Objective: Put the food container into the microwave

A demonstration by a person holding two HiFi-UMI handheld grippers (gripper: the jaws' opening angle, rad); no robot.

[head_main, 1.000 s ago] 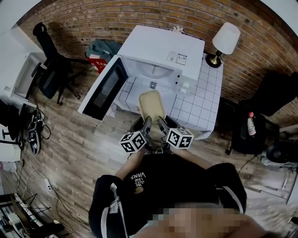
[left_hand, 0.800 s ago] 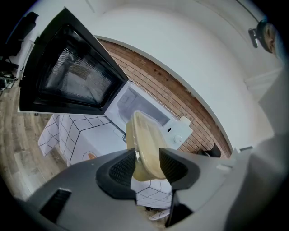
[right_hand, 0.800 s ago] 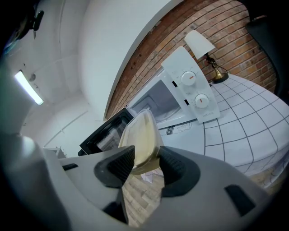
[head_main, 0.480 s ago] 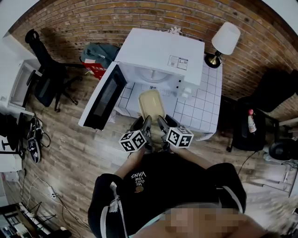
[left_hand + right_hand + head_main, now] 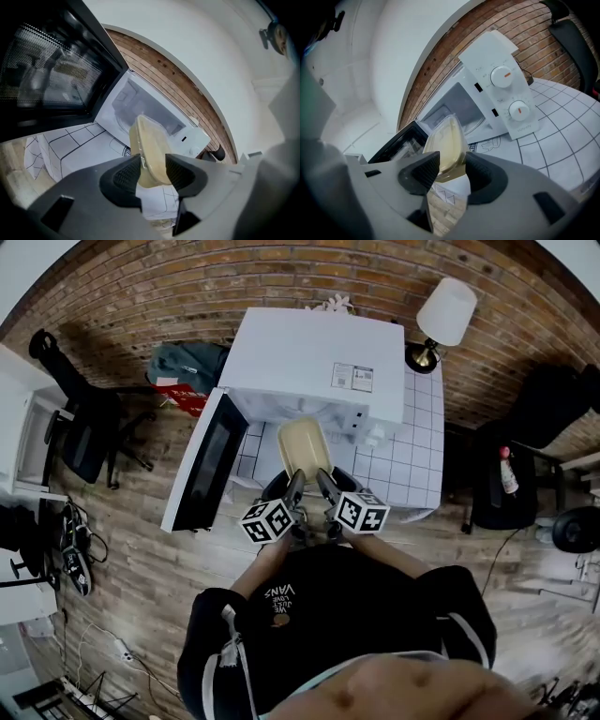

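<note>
our left gripper (image 5: 153, 172) and right gripper (image 5: 452, 172) each have their jaws clamped on the near edge of the pale yellow lidded plastic food container (image 5: 305, 444). we hold it over the white tiled table (image 5: 412, 460), its far end at the mouth of the white microwave (image 5: 314, 362) at twelve o'clock, whose dark door (image 5: 202, 460) stands open towards eight o'clock.

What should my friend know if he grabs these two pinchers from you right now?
Left gripper: fingers shut on the near end of the container.
Right gripper: shut on that same end.
Container: up in the air, right in front of the microwave.
Door: wide open.
Done: container gripped and lifted.
Left: slide it inside, let go, pull both grippers out.
</note>
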